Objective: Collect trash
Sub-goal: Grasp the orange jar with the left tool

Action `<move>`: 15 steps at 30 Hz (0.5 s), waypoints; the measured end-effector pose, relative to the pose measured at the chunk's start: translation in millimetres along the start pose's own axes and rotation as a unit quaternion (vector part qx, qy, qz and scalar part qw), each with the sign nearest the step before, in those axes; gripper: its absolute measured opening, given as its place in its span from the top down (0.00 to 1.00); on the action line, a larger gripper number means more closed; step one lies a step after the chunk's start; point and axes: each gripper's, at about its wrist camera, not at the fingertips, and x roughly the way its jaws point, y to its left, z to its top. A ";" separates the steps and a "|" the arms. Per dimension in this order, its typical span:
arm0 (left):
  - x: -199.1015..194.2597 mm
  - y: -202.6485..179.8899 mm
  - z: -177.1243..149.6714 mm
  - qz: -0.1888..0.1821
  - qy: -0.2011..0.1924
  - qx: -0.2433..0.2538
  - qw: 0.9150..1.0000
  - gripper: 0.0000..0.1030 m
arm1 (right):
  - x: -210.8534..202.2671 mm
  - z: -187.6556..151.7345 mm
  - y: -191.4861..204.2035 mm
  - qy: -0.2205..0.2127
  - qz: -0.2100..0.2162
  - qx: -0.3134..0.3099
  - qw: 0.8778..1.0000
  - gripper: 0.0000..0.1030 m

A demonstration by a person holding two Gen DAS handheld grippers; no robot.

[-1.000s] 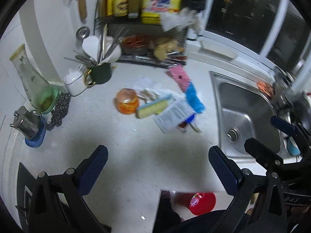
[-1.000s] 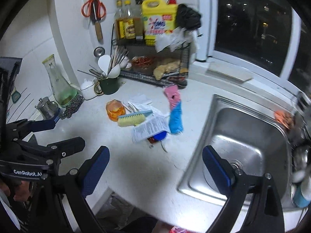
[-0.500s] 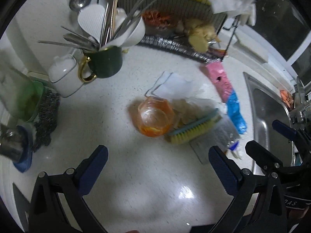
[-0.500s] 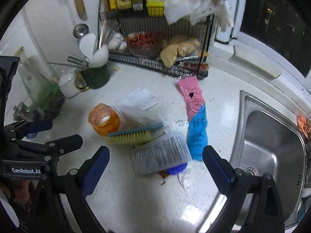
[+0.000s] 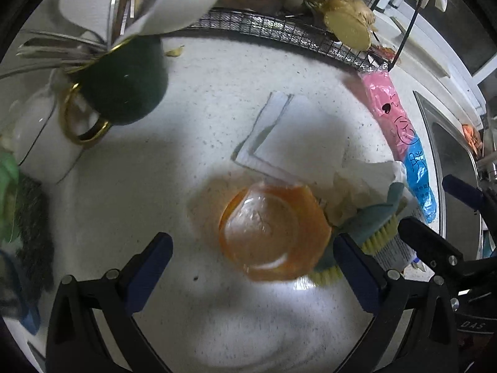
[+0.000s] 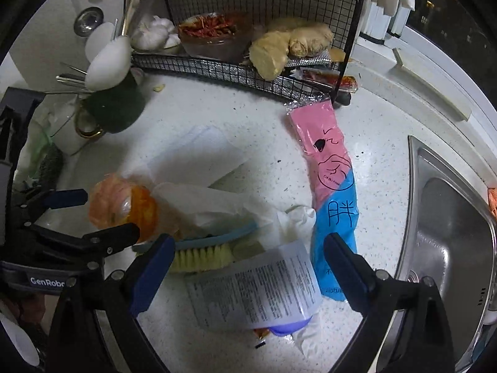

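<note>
An orange plastic cup [image 5: 273, 233] with a clear film top sits on the white counter, just ahead of my open left gripper [image 5: 251, 258] and between its blue pads. The same cup [image 6: 124, 205] shows at the left of the right wrist view. My right gripper [image 6: 245, 261] hangs open above a printed paper leaflet [image 6: 257, 289] that covers a blue object [image 6: 292, 326]. Crumpled white tissue [image 6: 211, 205], folded white paper [image 5: 279, 136] and a pink and blue plastic packet [image 6: 332, 180] lie around a yellow-bristled scrub brush [image 6: 202, 251].
A dark green mug [image 5: 124, 84] with utensils stands at the back left beside a white container [image 5: 40, 143]. A black wire rack [image 6: 248, 62] holds ginger, garlic and a bowl of chillies. The steel sink [image 6: 450, 248] lies to the right.
Both grippers have dropped closer to the counter. The left one has closed in on the orange cup, the right one on the leaflet and brush. Both stay open.
</note>
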 end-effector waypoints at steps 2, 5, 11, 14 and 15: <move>4.1 -0.7 2.6 -0.011 0.005 0.001 1.000 0.19 | 1.8 1.4 -1.9 0.002 -0.004 0.000 1.000 0.07; 9.5 -1.6 3.2 -0.029 0.017 -0.004 0.999 0.35 | 2.2 3.3 -3.6 0.005 -0.005 0.001 1.000 0.07; -5.9 -4.1 -7.5 -0.049 -0.019 -0.010 0.999 0.37 | -0.7 5.5 -0.3 0.002 0.002 -0.013 1.000 0.07; -20.7 -3.8 -15.0 -0.034 -0.038 -0.018 0.999 0.37 | -6.5 4.4 6.0 -0.004 0.009 -0.026 1.000 0.07; -26.8 -2.7 -18.0 -0.031 -0.043 -0.025 0.998 0.37 | -8.2 3.9 6.6 -0.005 0.012 -0.031 0.999 0.07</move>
